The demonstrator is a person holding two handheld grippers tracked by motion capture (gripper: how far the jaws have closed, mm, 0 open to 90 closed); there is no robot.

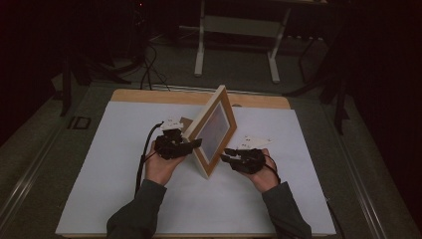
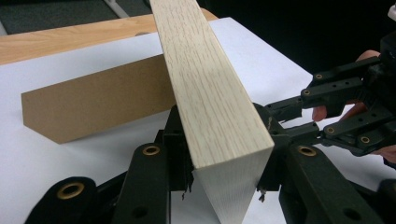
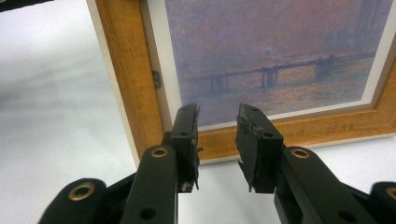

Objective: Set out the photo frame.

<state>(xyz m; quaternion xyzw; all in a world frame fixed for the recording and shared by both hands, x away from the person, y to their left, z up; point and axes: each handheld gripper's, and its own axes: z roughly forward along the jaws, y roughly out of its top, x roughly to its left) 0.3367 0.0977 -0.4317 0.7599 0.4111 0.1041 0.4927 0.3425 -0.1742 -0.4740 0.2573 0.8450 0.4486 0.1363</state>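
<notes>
Steadying the picture frame (image 1: 215,130) on its corner.
My left gripper (image 2: 224,161) clamps the frame's wooden edge; my right gripper (image 3: 217,135) sits partly open, nothing between its jaws.

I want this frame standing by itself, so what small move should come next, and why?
Probably keep the left gripper clamped on the picture frame edge and lean it back onto its brown back stand. The frame stands tilted on the white sheet, and the right gripper has empty, open jaws facing the picture.
</notes>
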